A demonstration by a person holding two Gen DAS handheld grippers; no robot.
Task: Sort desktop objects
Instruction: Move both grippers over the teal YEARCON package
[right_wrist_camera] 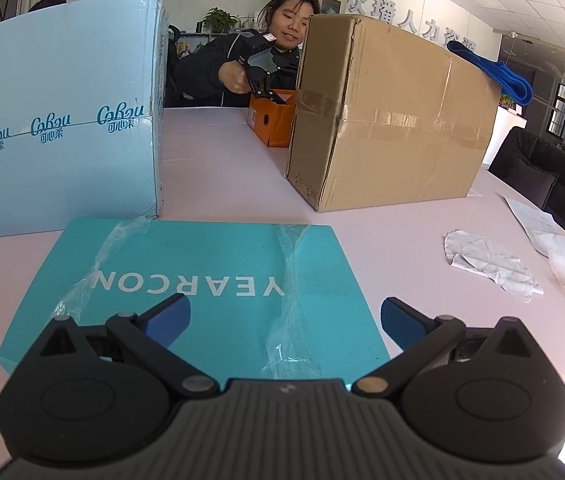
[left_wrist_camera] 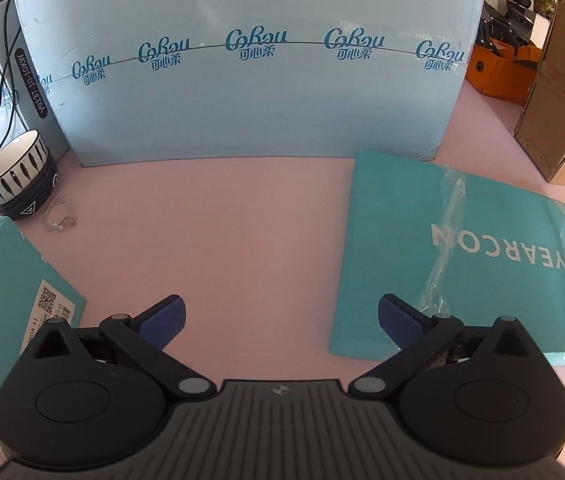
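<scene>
The teal box lies flat on the pink table — right gripper over its near edge, jaws released and empty. The left gripper, jaws released too, hovers left of it over bare table; a bowl sits far left.

A pale pink table is seen beneath a light blue carton printed with repeated teal script logos. A teal box is lettered in white. A white bowl is patterned with dark leaf strokes, and its base is navy. A plain brown carton is topped by a bright blue cloth. Blue pads are carried on black fingers.
</scene>
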